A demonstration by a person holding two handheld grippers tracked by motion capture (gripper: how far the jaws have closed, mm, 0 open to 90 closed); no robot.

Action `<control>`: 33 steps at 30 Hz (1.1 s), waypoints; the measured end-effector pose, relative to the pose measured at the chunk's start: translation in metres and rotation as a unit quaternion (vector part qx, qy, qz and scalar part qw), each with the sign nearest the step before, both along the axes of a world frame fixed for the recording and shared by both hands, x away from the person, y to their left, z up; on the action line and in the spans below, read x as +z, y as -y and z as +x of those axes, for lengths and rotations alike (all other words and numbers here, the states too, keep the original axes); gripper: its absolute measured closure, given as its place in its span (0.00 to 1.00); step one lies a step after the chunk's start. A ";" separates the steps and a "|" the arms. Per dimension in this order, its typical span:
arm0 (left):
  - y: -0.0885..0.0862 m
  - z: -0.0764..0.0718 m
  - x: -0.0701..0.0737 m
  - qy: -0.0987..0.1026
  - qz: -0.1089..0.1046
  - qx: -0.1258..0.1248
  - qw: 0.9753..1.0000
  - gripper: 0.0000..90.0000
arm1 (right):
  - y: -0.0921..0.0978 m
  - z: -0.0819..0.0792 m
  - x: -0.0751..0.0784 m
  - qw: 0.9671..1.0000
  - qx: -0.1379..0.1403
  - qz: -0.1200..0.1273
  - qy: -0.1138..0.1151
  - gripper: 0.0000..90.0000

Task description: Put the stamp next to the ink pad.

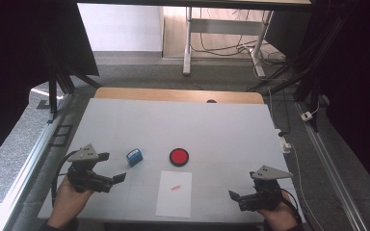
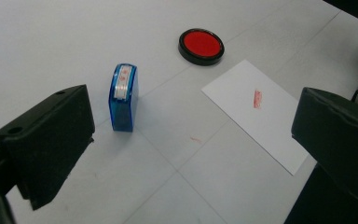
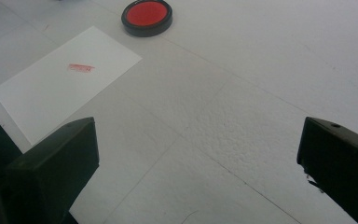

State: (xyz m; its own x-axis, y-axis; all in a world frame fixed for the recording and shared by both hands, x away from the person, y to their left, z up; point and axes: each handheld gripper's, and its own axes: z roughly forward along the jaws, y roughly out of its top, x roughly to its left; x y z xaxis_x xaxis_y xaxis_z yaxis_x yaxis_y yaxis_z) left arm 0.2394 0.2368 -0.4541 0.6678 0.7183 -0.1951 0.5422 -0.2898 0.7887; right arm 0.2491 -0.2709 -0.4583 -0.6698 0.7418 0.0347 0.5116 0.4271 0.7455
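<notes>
Count on the white table (image 1: 221,125): one small blue plastic self-inking stamp (image 1: 135,157), one round black ink pad with red centre (image 1: 178,157), one white rectangular paper sheet (image 1: 174,193), two handheld black two-jaw grippers.

Left gripper (image 1: 111,167): jaws wide apart, nothing between them, held at the table's near-left part. Stamp stands on the table just ahead of it, not touching; in the left gripper view the stamp (image 2: 123,97) sits close beside the left-hand jaw, with a gap.

Right gripper (image 1: 234,194): jaws apart too, empty, at the near-right part, well apart from the stamp. Bare table between its jaws in the right gripper view.

Ink pad: lid off, red face up, to the right of the stamp, near it but clear. Just beyond the sheet's far edge, not overlapping.

Sheet: flat near the front edge, between the two grippers. One red stamped mark (image 1: 175,187) on it, roughly in its upper half. One faint red smudge (image 2: 195,139) on the table near the stamp, seen in the left gripper view.
</notes>
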 end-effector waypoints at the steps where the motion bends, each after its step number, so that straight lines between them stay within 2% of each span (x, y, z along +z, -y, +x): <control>1: -0.001 -0.002 -0.001 0.000 0.000 0.002 1.000 0.00 | 0.000 0.000 0.000 1.000 -0.001 0.000 0.000 0.00; 18: -0.020 -0.034 -0.014 -0.023 0.014 0.032 0.999 0.00 | 0.000 0.001 0.000 1.000 -0.007 0.003 -0.002 0.00; 23: -0.024 -0.041 -0.018 -0.028 0.028 0.043 0.998 0.00 | 0.001 0.001 0.000 1.000 -0.008 0.002 -0.001 0.00; 29: -0.025 -0.045 -0.022 -0.042 0.061 0.055 0.996 0.00 | 0.000 0.001 0.000 1.000 -0.009 0.001 -0.002 0.00; 33: -0.026 -0.046 -0.022 -0.045 0.064 0.063 0.995 0.00 | 0.000 0.001 0.000 1.000 -0.010 -0.002 -0.002 0.00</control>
State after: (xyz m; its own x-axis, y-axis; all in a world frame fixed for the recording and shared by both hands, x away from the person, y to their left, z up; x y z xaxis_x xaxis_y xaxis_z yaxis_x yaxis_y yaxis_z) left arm 0.1933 0.2629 -0.4763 0.5553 0.8175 -0.1527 0.6476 -0.3099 0.6961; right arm 0.2498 -0.2707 -0.4585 -0.6549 0.7549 0.0353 0.5233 0.4193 0.7419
